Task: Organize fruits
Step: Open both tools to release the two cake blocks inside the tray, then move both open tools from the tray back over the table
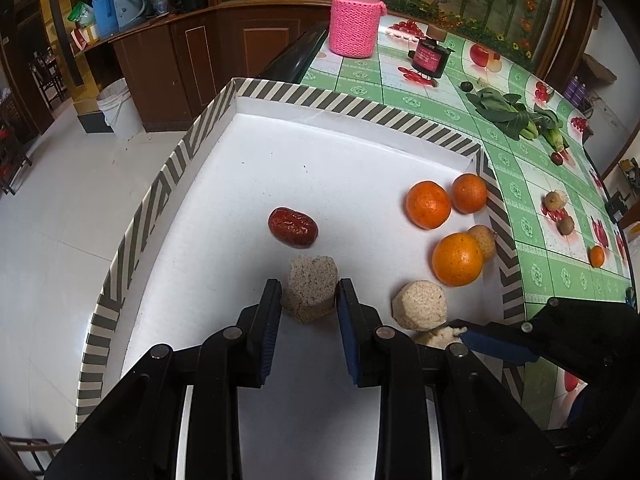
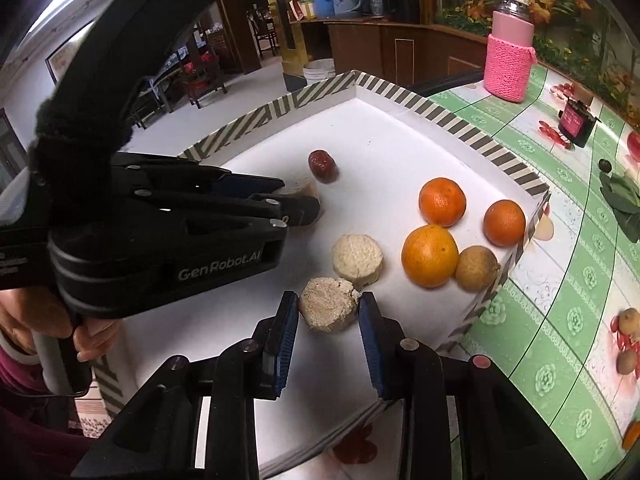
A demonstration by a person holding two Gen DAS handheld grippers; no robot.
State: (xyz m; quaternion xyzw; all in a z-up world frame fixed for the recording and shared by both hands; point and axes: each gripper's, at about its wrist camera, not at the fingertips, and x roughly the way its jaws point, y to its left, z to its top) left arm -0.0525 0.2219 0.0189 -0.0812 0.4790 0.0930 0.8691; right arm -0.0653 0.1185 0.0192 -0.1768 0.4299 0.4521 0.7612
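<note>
Fruit lies gathered in a white tray (image 1: 280, 152) with a striped rim, which we see filling the middle of both wrist views on the green patterned worktop (image 1: 532, 224). In the left wrist view, our left hand-held gripper (image 1: 308, 300) sits at lower centre with its jaws around a heart-shaped tan cake (image 1: 310, 288); the pads look to be touching its sides, though we cannot tell how firmly. Just above it lies a red date (image 1: 293, 227). To the right of the frame sit two tangerines (image 1: 429, 205), a larger orange (image 1: 457, 259) and a longan (image 1: 483, 240) touching it, all near the tray's right rim. A round tan cake (image 1: 419, 305) lies at lower right. In the right wrist view, our right hand-held gripper (image 2: 329, 320) at lower centre has its jaws apart on either side of a crumbly cake (image 2: 328, 309), with small gaps showing at both pads. On the worktop outside the tray we see a pink knit-covered bottle (image 1: 354, 20) at the top, a dark jar (image 1: 430, 58), leafy greens (image 1: 508, 114) and a few loose small fruits (image 1: 556, 201) at the right edge.
</note>
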